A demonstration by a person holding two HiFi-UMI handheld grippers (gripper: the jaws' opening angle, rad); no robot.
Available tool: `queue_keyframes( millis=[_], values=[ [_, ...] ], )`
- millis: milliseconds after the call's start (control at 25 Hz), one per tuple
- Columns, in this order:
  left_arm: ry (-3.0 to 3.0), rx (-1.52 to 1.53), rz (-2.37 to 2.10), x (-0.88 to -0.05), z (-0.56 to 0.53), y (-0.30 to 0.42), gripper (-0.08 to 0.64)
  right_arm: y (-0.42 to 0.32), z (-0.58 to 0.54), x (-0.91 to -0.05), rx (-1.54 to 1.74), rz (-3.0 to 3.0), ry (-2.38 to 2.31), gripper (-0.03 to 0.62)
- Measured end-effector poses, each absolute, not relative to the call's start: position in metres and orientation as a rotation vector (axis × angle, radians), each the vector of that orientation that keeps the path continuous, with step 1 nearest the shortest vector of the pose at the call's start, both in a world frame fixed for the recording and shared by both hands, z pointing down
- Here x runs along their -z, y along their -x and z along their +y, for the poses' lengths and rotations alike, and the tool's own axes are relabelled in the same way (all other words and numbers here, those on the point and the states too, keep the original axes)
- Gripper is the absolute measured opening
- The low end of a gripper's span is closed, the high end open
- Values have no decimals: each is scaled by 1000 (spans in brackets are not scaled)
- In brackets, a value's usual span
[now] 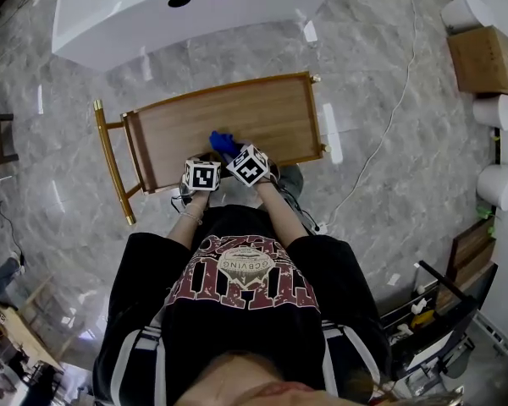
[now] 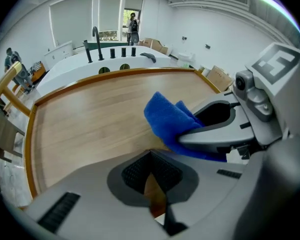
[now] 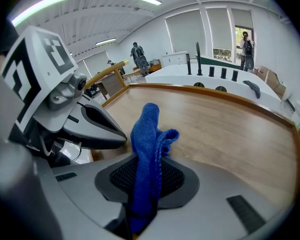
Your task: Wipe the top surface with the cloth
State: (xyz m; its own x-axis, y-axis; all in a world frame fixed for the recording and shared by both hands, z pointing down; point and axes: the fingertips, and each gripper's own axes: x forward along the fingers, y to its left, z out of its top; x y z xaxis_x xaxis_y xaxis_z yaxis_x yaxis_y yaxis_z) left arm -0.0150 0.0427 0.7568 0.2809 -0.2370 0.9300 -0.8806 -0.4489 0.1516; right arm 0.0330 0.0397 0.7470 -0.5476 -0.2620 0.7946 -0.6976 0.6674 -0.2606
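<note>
The top surface is a wooden cart top (image 1: 237, 121) with a gold rim. A blue cloth (image 1: 223, 142) hangs over its near edge, pinched in my right gripper (image 1: 234, 152). In the right gripper view the cloth (image 3: 146, 144) stands up from between the shut jaws of that gripper (image 3: 142, 184). My left gripper (image 1: 205, 159) is just to the left of it, almost touching. Its jaws (image 2: 151, 156) are shut with nothing between them. The left gripper view shows the cloth (image 2: 167, 119) at its right, over the wood (image 2: 90, 119).
The cart's gold handle (image 1: 110, 159) sticks out at the left. A white counter (image 1: 152, 19) with black taps stands beyond the cart. A cardboard box (image 1: 483, 57) and white cylinders (image 1: 499, 184) line the right wall. A cable (image 1: 381, 134) runs over the floor. People stand far off.
</note>
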Motion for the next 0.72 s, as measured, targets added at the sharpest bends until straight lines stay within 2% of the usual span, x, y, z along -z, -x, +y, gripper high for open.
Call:
queue_keyframes(
  millis=[720],
  values=[
    [-1889, -1229, -916, -760, 46, -13, 49, -84, 39, -748, -806, -2073, -864, 95]
  ],
)
